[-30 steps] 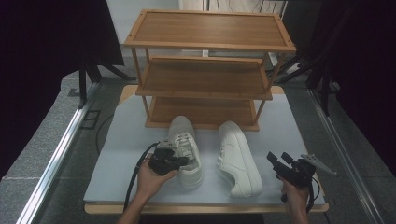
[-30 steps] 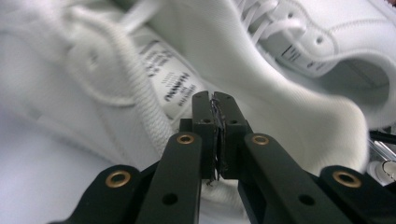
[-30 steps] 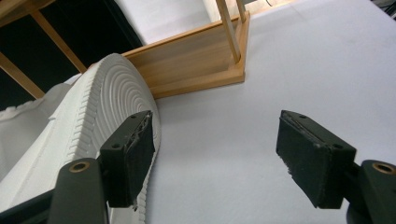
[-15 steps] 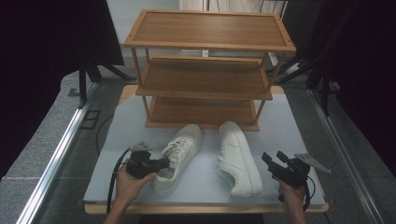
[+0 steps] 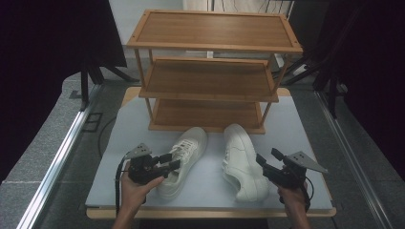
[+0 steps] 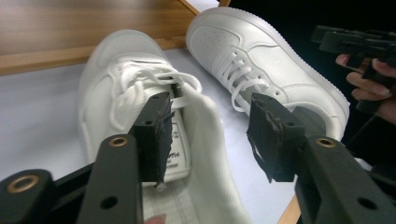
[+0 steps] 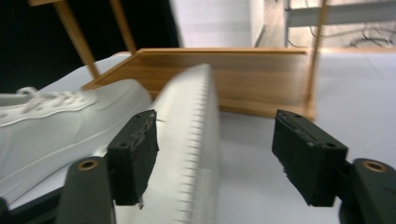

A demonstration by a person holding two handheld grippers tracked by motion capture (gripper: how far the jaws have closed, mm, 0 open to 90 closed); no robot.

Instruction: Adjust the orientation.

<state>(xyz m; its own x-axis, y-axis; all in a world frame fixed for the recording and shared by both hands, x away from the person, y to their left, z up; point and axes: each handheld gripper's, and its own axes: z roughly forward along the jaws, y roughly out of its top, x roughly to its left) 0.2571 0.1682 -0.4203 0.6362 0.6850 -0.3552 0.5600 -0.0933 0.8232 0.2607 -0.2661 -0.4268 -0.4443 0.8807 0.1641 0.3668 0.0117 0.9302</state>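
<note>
Two white lace-up sneakers lie on the pale board in front of a wooden rack. The left sneaker (image 5: 187,151) lies slanted, toe toward the rack. My left gripper (image 5: 169,161) is at its heel. In the left gripper view the heel collar (image 6: 205,140) runs between the jaws of the left gripper (image 6: 210,126), which have just been opening and do not press on it. The right sneaker (image 5: 242,160) points straight at the rack. My right gripper (image 5: 267,157) is beside its heel, its jaws just closing a little. Its rim (image 7: 198,140) stands between the still-open jaws of the right gripper (image 7: 215,144).
The three-shelf wooden rack (image 5: 210,67) stands at the back of the board (image 5: 138,129), its shelves bare. Black stands and drapes flank the table on both sides. A metal rail (image 5: 62,152) runs along the left on the grey floor.
The left gripper pulled the left sneaker's heel leftward, turning the shoe aslant, then opened and let go. The right gripper moved left and up to the right sneaker's heel.
</note>
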